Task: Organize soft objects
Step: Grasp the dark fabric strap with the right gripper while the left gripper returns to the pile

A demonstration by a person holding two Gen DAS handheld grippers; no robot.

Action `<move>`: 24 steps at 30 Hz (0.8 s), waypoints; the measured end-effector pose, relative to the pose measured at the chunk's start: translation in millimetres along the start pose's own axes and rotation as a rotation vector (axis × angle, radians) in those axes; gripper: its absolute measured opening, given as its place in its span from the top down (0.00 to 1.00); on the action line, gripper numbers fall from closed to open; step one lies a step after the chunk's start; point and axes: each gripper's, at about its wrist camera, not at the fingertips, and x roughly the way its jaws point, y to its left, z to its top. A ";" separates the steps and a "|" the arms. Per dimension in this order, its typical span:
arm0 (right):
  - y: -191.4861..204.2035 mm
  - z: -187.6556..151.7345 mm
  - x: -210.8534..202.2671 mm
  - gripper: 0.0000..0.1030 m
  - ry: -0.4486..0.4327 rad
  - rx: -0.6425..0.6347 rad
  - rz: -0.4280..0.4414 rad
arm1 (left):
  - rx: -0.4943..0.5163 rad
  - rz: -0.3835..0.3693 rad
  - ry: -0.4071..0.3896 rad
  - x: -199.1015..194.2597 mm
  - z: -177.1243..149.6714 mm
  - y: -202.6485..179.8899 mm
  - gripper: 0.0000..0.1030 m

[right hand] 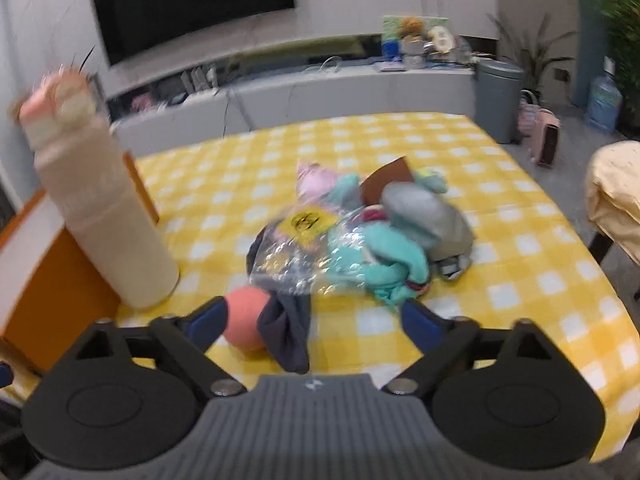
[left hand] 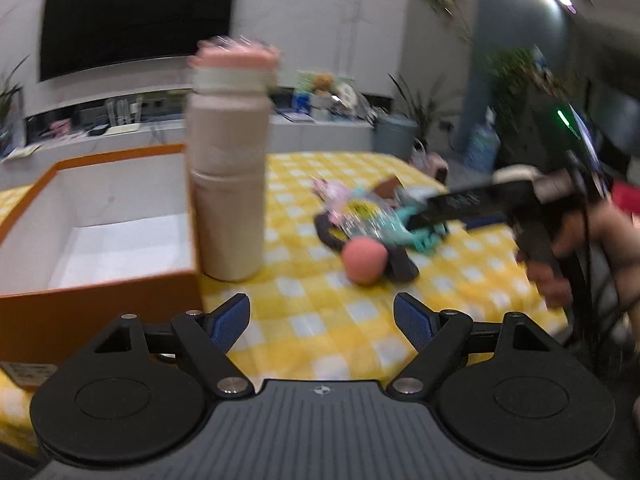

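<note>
A pile of soft things (right hand: 360,236) lies mid-table on the yellow checked cloth: teal cloth (right hand: 380,260), a grey bundle (right hand: 424,216), a pink piece (right hand: 316,180), a clear plastic bag (right hand: 296,256) and a dark sock (right hand: 288,332). A pink ball (right hand: 244,320) lies at the pile's near left, also in the left wrist view (left hand: 365,261). My right gripper (right hand: 316,320) is open, low over the sock and ball. My left gripper (left hand: 322,320) is open and empty, short of the ball. The right gripper's body (left hand: 480,204) reaches in over the pile.
An open orange box (left hand: 100,280) with a white inside stands at the left. A tall beige bottle with a pink lid (left hand: 228,184) stands upright beside it, between box and pile. A chair with a yellow cover (right hand: 616,196) is at the right table edge.
</note>
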 end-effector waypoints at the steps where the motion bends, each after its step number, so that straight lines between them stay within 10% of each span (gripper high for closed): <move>1: 5.6 -1.8 2.9 0.15 0.001 -0.029 0.016 | 0.020 -0.003 0.012 4.0 -4.0 -4.6 0.07; 4: 18.5 -4.1 17.2 0.23 0.040 -0.091 0.001 | 0.036 0.008 0.054 15.3 -12.9 -10.7 0.07; 8: 14.7 -7.9 40.8 0.86 0.143 -0.038 -0.026 | 0.066 0.005 0.037 16.8 -20.5 -13.3 0.07; 24: 14.5 -15.0 51.5 0.98 0.214 -0.109 -0.110 | 0.127 -0.048 -0.076 88.9 -1.0 -39.1 0.07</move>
